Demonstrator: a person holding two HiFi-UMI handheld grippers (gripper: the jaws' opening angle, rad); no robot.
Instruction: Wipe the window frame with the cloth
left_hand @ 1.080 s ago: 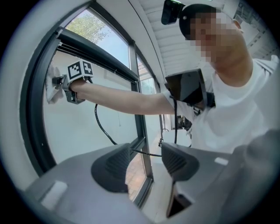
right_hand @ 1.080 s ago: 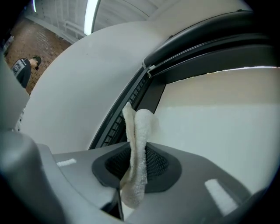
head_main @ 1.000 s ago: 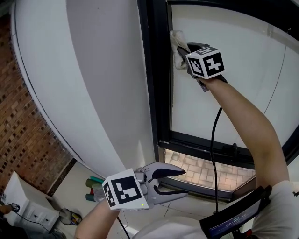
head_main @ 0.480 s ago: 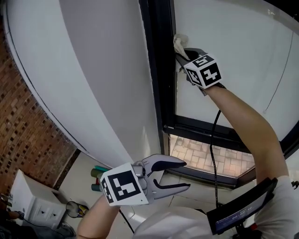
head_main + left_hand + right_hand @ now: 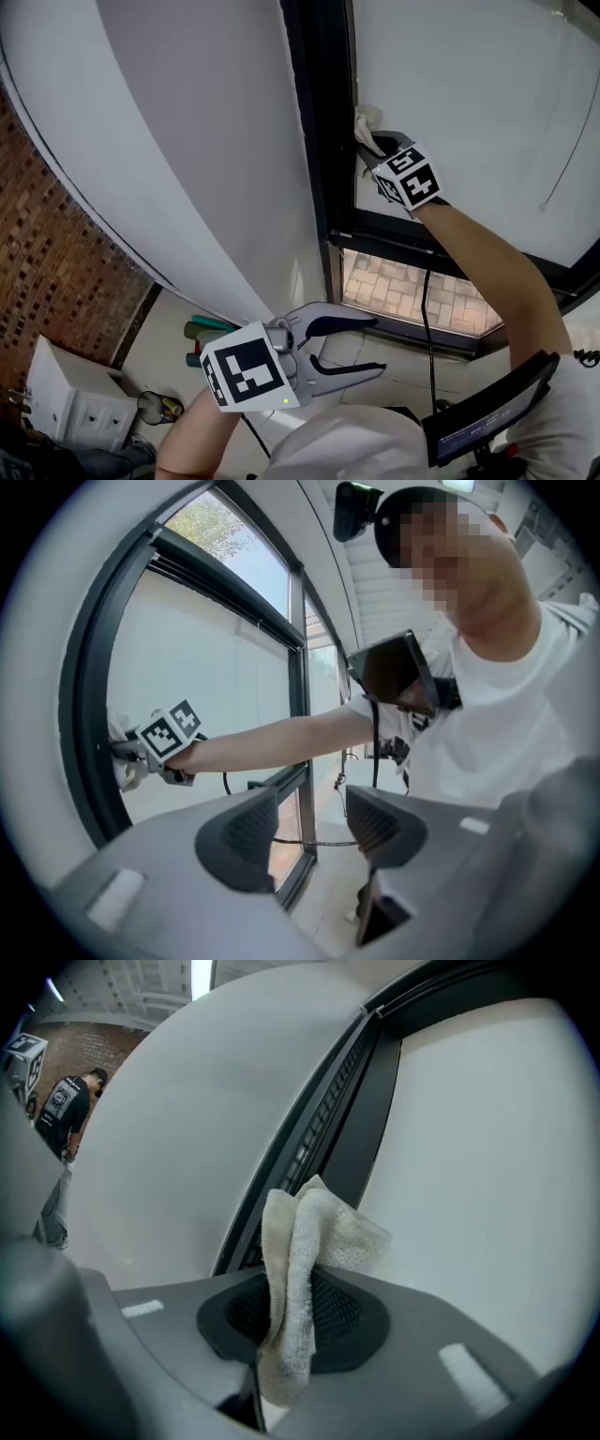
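Right tongs are gripping the cloth: an off-white terry wad, folded, pinched between the pads, with most of it sticking out past the tips. The cloth is pressing on the inner edge of the frame, on the dark upright at about 1 o'clock in the head view, just above the corner where the upright is meeting the bottom rail. The glass is lying at 3 o'clock of the cloth. Left tongs are hanging at 6 o'clock, jaws wide, nothing between them, well apart from the frame. Judgement: the wipe is running along the upright; which stretches are already clean cannot be told. Risks: the tongs are holding the cloth by a thin fold only, so drag against the frame could be working it out of the pads. With the cloth slipping back, bare tips could be scraping paint or glass. The cable, trailing from the right tongs toward 6 o'clock, could be catching on the rail edge. Writing: the marker cubes are carrying black-and-white square codes only. The screen at 5 o'clock is showing lines too small to read. No brand is showing.
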